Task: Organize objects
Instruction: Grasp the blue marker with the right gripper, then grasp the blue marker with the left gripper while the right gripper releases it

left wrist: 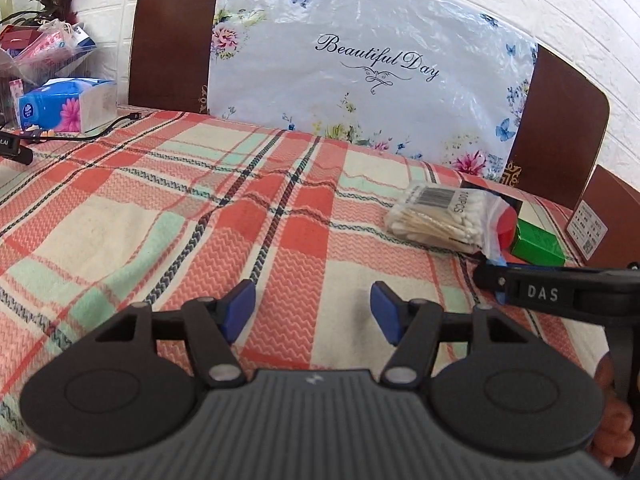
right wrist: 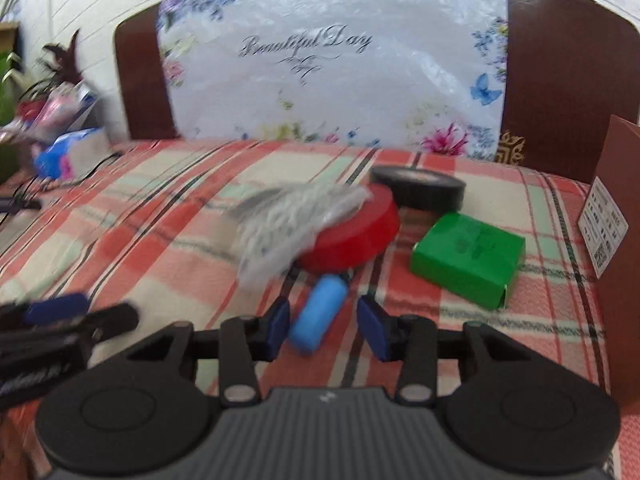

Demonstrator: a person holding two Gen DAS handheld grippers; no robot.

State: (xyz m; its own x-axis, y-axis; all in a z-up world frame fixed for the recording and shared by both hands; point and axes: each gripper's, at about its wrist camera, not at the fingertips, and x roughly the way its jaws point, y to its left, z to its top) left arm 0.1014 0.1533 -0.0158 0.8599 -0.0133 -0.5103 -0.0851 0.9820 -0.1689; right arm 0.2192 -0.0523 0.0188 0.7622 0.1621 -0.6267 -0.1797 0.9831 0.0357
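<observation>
Left gripper: the left gripper point(left wrist: 313, 312) with blue pads is nearest in its own view. Its jaws stand apart with nothing between them, only the checked cloth under them.
Right gripper: the right gripper point(right wrist: 323, 328) has a small light blue cylinder point(right wrist: 318, 318) lying between its blue pads. There is a gap on each side, so the pads do not press on it. The picture is blurry here.
Hand: part of a person's hand point(left wrist: 612, 420) shows at the right edge, low down in the left view.
Cloth: a red, cream and mint checked tablecloth point(left wrist: 160, 216) covers the table.
Cotton buds: a clear plastic bag of cotton buds point(left wrist: 440, 216) lies on the cloth, on the right in the left view. It leans on the red roll.
Red roll: a flat round red tape roll point(right wrist: 360, 236) sits just past the blue cylinder.
Green box: a small green cardboard box point(right wrist: 468, 264) rests to the right of the red roll, close by.
Black roll: a black tape roll point(right wrist: 420, 186) lies behind the red one, touching it.
Brown box: a tall brown box with a white label point(right wrist: 616, 216) stands at the right edge.
Far side: a blue tissue pack point(left wrist: 60, 106) sits far left, and a flowery plastic sheet reading "Beautiful Day" point(left wrist: 360, 72) hangs on a brown wooden chair back point(left wrist: 172, 48).
</observation>
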